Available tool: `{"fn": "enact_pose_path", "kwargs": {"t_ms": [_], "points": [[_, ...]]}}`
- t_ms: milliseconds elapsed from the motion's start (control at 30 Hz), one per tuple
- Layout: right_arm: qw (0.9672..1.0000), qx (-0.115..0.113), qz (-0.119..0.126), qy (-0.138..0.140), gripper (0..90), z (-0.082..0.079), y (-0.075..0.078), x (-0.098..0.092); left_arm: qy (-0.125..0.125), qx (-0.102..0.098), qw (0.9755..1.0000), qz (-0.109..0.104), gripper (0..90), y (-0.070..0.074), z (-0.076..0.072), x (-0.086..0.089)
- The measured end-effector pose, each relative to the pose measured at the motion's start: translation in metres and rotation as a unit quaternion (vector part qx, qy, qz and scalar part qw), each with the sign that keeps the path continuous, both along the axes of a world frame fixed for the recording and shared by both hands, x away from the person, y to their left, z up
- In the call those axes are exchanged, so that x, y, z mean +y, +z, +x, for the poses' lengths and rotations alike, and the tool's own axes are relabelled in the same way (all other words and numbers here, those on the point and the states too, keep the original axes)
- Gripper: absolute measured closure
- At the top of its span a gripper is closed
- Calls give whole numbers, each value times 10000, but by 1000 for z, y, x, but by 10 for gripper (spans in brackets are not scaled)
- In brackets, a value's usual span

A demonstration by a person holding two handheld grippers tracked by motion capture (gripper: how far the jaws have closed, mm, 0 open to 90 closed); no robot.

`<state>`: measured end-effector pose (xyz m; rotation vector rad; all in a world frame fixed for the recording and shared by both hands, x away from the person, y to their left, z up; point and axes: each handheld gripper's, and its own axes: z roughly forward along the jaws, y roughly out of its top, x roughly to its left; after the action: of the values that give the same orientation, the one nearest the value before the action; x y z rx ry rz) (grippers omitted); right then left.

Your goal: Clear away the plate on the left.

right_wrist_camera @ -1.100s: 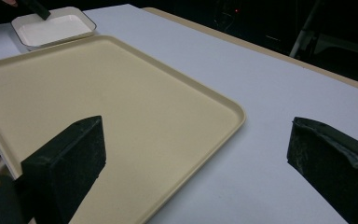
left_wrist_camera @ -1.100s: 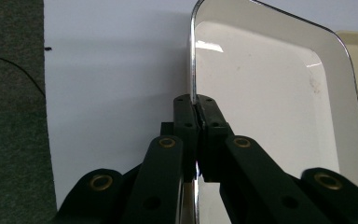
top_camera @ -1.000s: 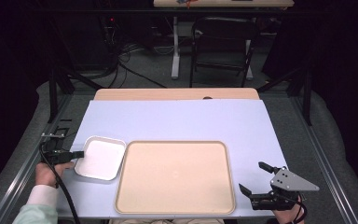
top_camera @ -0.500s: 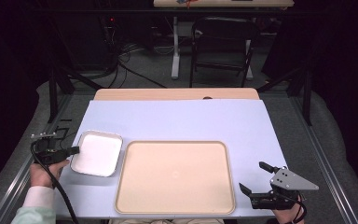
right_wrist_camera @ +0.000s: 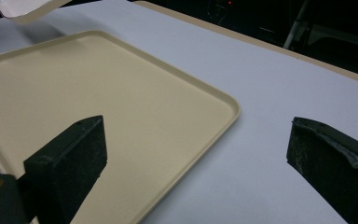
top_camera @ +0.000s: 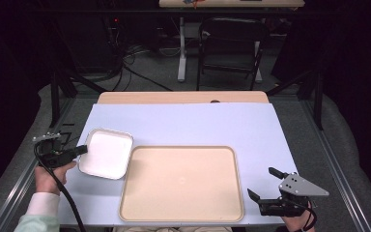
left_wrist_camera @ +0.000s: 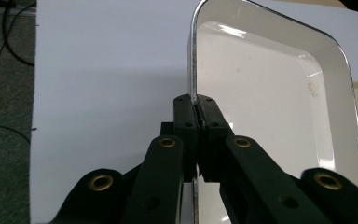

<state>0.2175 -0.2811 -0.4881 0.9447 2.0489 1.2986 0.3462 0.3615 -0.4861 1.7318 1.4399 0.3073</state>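
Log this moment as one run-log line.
left gripper: shut on white dish rim, dish lifted | right gripper: open, idle by beige tray | dish beside tray's left edge

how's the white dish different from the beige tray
The white dish is smaller and glossy with a metal-looking rim; the beige tray is larger and matte. The dish is clamped at its rim by the left gripper and lifted; the tray lies flat on the table, ungripped. Both are empty, rounded-corner rectangles.
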Motion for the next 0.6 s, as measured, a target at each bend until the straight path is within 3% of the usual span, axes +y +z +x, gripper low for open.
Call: {"fn": "enact_pose_path", "kwargs": {"t_ms": [600], "points": [[9999,135,-3,-37,41,4,0,3,-358,-153,9989,-270,881,9,4,-34]]}}
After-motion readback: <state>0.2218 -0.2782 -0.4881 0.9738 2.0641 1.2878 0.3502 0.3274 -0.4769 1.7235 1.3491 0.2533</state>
